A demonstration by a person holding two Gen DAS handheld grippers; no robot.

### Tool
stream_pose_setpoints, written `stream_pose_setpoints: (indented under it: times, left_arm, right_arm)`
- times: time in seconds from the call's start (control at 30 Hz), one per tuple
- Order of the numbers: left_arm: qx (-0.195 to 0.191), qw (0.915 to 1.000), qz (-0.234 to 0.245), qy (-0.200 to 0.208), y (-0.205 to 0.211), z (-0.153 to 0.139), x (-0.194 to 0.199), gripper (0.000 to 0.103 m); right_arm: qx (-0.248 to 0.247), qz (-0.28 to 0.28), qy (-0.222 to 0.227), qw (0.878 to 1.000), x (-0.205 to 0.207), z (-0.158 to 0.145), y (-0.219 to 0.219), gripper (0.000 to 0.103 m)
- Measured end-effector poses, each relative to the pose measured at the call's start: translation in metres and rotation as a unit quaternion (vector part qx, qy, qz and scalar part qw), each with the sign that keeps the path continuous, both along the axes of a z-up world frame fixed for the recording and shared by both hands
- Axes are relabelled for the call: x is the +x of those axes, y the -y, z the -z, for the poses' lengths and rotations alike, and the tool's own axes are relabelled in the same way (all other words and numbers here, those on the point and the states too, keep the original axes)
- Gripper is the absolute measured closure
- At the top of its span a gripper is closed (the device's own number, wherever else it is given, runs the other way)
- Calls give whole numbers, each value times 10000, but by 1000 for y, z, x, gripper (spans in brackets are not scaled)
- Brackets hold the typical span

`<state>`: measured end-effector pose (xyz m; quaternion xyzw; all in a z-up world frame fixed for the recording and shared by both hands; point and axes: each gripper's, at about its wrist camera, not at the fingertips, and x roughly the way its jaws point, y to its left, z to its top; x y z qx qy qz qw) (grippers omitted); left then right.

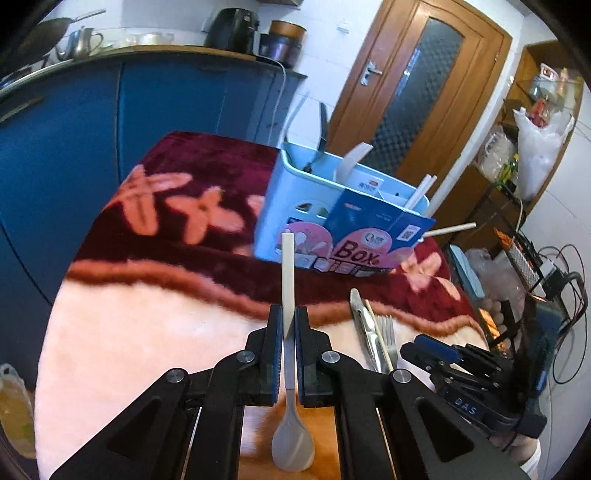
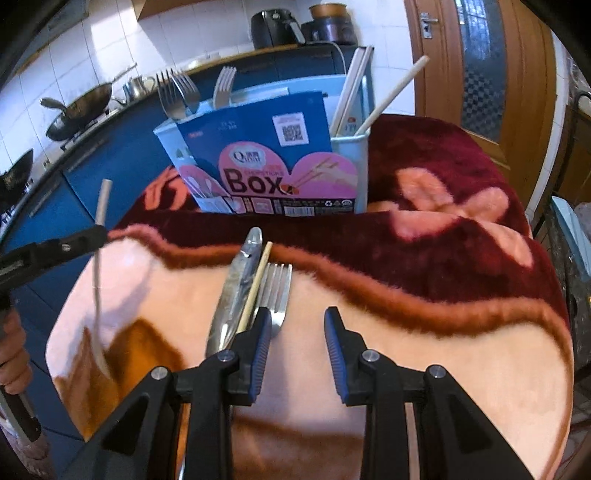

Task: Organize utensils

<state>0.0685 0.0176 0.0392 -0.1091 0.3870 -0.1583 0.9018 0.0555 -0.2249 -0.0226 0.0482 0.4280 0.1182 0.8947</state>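
My left gripper [image 1: 289,320] is shut on the handle of a white plastic spoon [image 1: 288,273], whose bowl hangs below the jaws, lifted off the blanket. That spoon [image 2: 99,258] also shows at the left of the right wrist view, held by the left gripper [image 2: 96,233]. A light blue utensil caddy [image 1: 291,206] with a blue and pink "Box" card [image 2: 273,162] stands on the far part of the table, holding forks [image 2: 184,92] and chopsticks [image 2: 388,96]. My right gripper [image 2: 297,317] is open just above the blanket, beside a fork [image 2: 277,291], a chopstick [image 2: 256,284] and a metal utensil [image 2: 236,291].
A dark red and pink floral blanket [image 2: 443,206] covers the table. Blue cabinets [image 1: 92,129] with a wok [image 2: 79,110], kettle and air fryer [image 2: 275,27] stand behind. A wooden door [image 1: 417,85] is at the back right, with cluttered shelves and cables [image 1: 546,258] to the right.
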Motion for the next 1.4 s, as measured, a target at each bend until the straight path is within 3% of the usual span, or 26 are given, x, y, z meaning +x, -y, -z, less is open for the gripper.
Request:
stream_pose_setpoints:
  times: [0.23,0.33,0.47,0.67,0.77,1.03,1.2,1.4]
  left_arm:
    - [-43,9998,-127,121,-12,2,-2,97]
    - [-50,9998,-111,156,-12,3,-3,97]
    - [-68,9998,-53,176,-10,3,-3,97]
    - [-53,9998,-1,179,-8,2,-4,97]
    - [-75,9996,-8,255,-8,-1,-5,97]
    - [-126,9960,83,877,0,-27,-10,97]
    - [38,9904,41,1380,7,-52,-8,97]
    - [27,9843,-70,1765,8,-82,6,97]
  right_arm:
    - [-192,-361,-51,9992,17,3,-13,70]
    - [-208,-463,19,9987,22,3,-16,78]
    - [326,-525,-49,9981,28,4,-5,90]
    - [1262,-362,-118,9913,27,7,17,96]
    - [1306,-298,240,9907,17,-3,21,101]
    - [658,-90,1444,9873,-14,-43,11,101]
    - [176,99,2200,9753,-31,-67,7,101]
    - [61,362,2705,9620,-39,-79,8,101]
